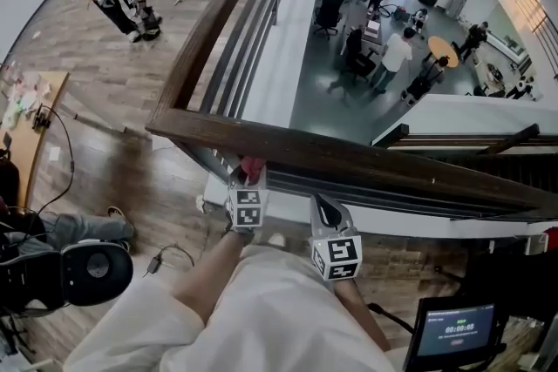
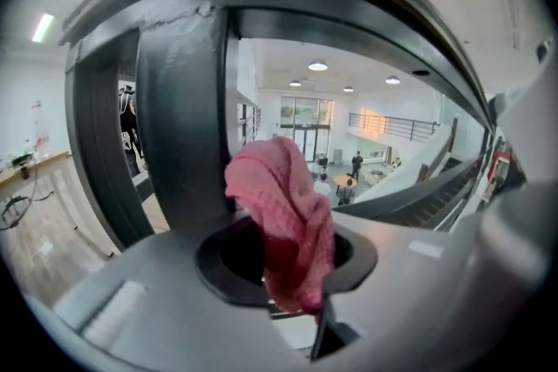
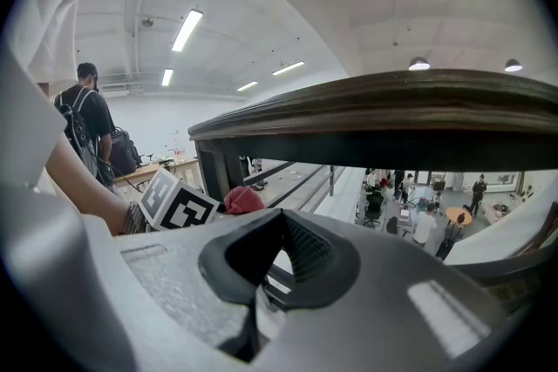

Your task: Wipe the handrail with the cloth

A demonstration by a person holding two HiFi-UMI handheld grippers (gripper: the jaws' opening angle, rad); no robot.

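left tool [image 2: 321, 314] clamped on pink waffle cloth [image 2: 283, 213] | right tool [image 3: 259, 296] together | dark wood handrail [image 1: 349, 154]

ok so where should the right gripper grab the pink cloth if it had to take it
Probably the loose bunched top of the cloth. It stands free above the left gripper, whose jaws pinch its lower end. The right gripper sits to the cloth's right, so come in sideways from that side, staying under the handrail, with its shut jaws opened first.
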